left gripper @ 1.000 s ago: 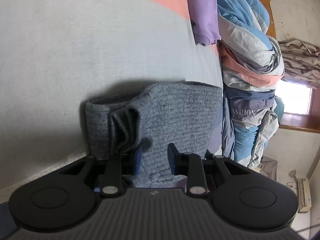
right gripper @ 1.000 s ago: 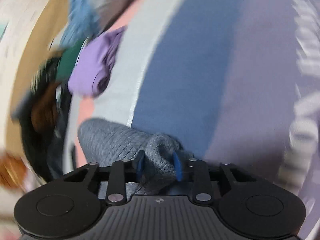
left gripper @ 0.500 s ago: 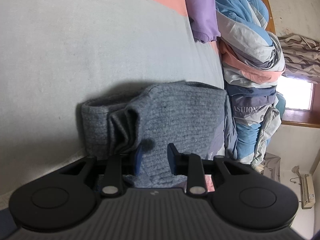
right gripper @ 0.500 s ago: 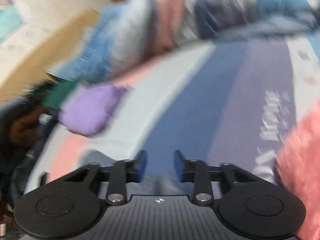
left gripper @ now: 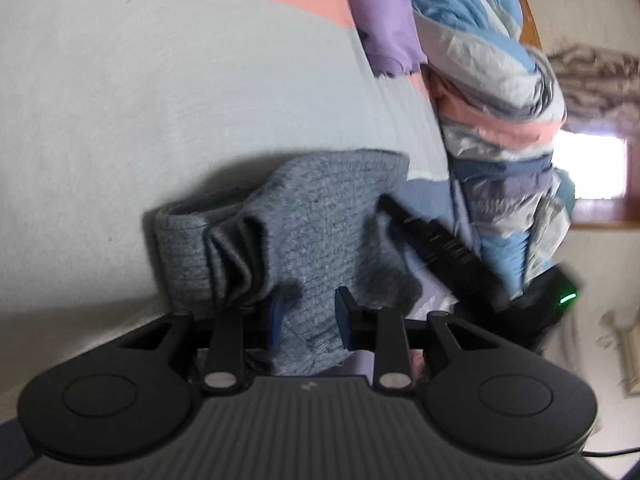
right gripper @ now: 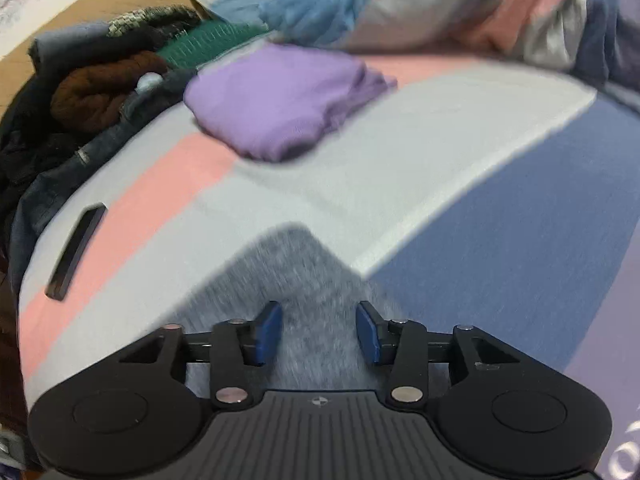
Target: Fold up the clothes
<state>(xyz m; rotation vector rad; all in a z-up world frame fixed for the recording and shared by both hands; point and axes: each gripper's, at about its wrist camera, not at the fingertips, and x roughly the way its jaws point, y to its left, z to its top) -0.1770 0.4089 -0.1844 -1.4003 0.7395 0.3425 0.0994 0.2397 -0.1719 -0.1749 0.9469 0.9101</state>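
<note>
L gripper (left gripper: pixel 306 322) clamps gray sweater (left gripper: pixel 320 216) bunched betw its jaws, long axis running sideways across them, while R gripper (right gripper: pixel 318 330), jaws just opened & holding nothing, hovers over sweater's corner, L nearer.

A home bedroom. A bed (right gripper: pixel 400 152) with a grey, pink and blue striped sheet carries a bunched quilt (left gripper: pixel 500 112) in the same colours and a heap of clothes (right gripper: pixel 92 92) along its edge. Beyond it are a wooden-framed window (left gripper: pixel 592 168) and plain plastered walls.
</note>
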